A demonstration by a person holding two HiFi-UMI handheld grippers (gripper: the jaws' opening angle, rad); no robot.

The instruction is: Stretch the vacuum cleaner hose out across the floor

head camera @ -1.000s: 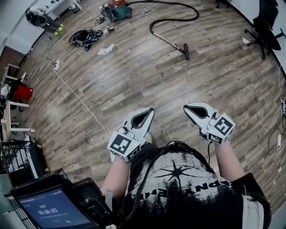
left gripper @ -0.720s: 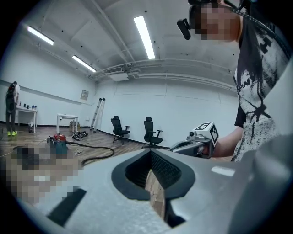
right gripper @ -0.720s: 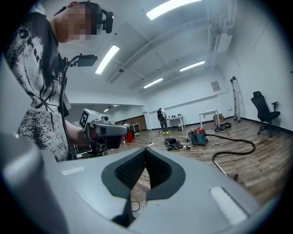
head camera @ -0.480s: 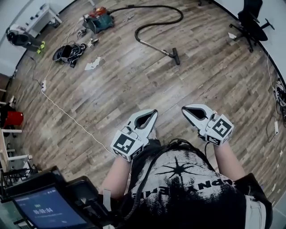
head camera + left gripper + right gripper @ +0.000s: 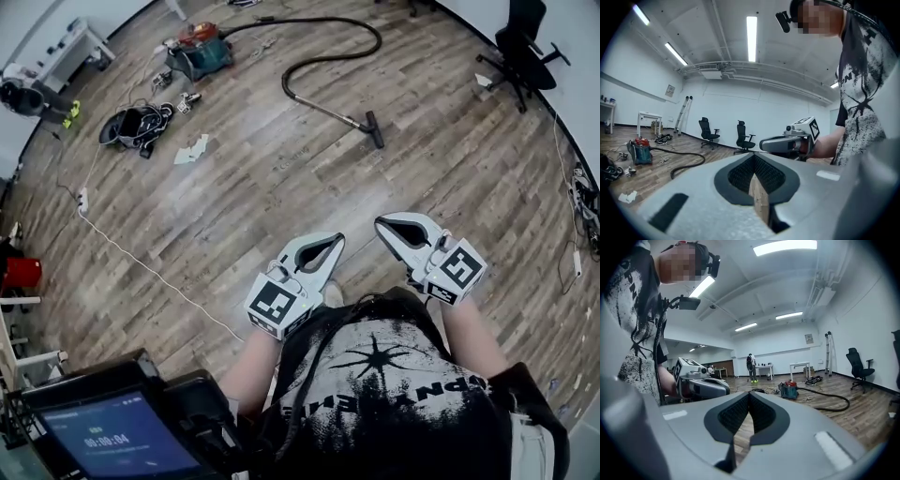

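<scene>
Since the earlier frame, the hose and vacuum have drawn lower in the head view, nearer the person. Left gripper and right gripper are held side by side at chest level, each with jaws closed on nothing. Beyond them lies wood floor. Farther off lies the nozzle, from which the hose loops back to the vacuum, well apart from both grippers.

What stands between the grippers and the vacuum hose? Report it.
Nothing visible does. Only bare wooden floor lies between the left gripper, the right gripper, both shut and empty, and the hose. The white cable runs off to the left, clear of that path.
</scene>
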